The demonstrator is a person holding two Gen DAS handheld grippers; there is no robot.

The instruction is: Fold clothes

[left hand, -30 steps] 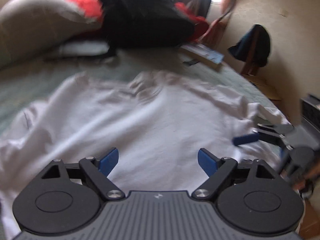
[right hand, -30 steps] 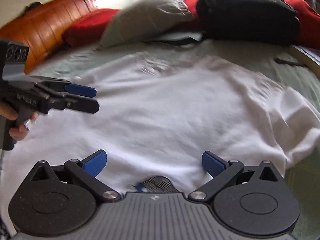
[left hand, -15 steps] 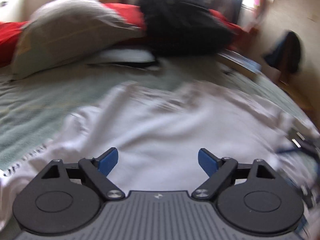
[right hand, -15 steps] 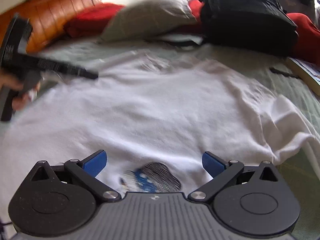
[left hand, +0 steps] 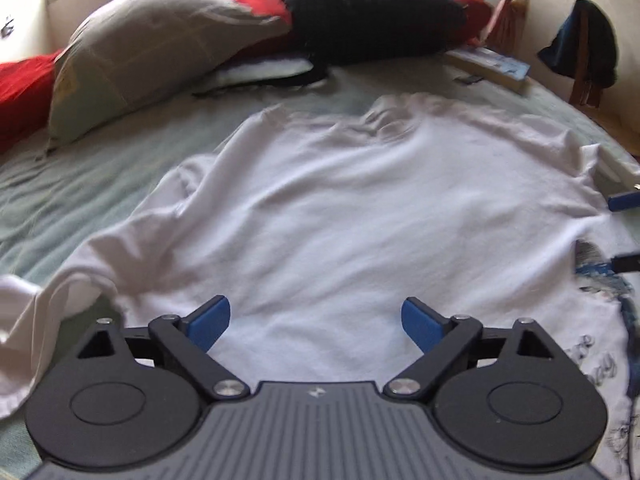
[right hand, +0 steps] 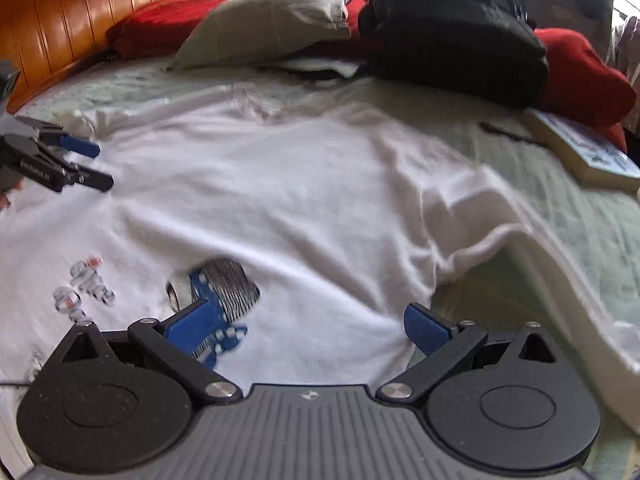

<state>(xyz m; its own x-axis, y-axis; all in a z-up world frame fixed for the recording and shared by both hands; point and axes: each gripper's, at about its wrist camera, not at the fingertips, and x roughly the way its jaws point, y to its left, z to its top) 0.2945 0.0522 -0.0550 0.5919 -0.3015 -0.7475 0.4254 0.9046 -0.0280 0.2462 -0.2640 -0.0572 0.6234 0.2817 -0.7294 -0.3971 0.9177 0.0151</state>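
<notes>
Looking down past your right tool (right hand: 314,330), you see its blue pads standing wide apart with nothing between them, hanging over the printed patch (right hand: 224,284) of the white T-shirt (right hand: 280,184). Your left tool (left hand: 316,322) is likewise spread, its pads clear of the cloth.

That shirt lies spread across the green bed (right hand: 560,208), collar toward twelve o'clock, with rumpled sleeves at three o'clock in the right view and at eight o'clock in the left view (left hand: 52,300). Expect thin, limp cotton: light, soft, no stiffness, so it will sag and drag wherever you lift it, and it may slip from a shallow pinch. Take hold at an edge, likely the hem corners nearest you or a sleeve seam, where doubled cloth gives the pads more to bite.

Farther off at twelve o'clock sit a grey pillow (right hand: 276,16), a black bag (right hand: 452,36) and red cushions (right hand: 160,28), well apart from the shirt; a book (right hand: 584,152) lies at two o'clock.
</notes>
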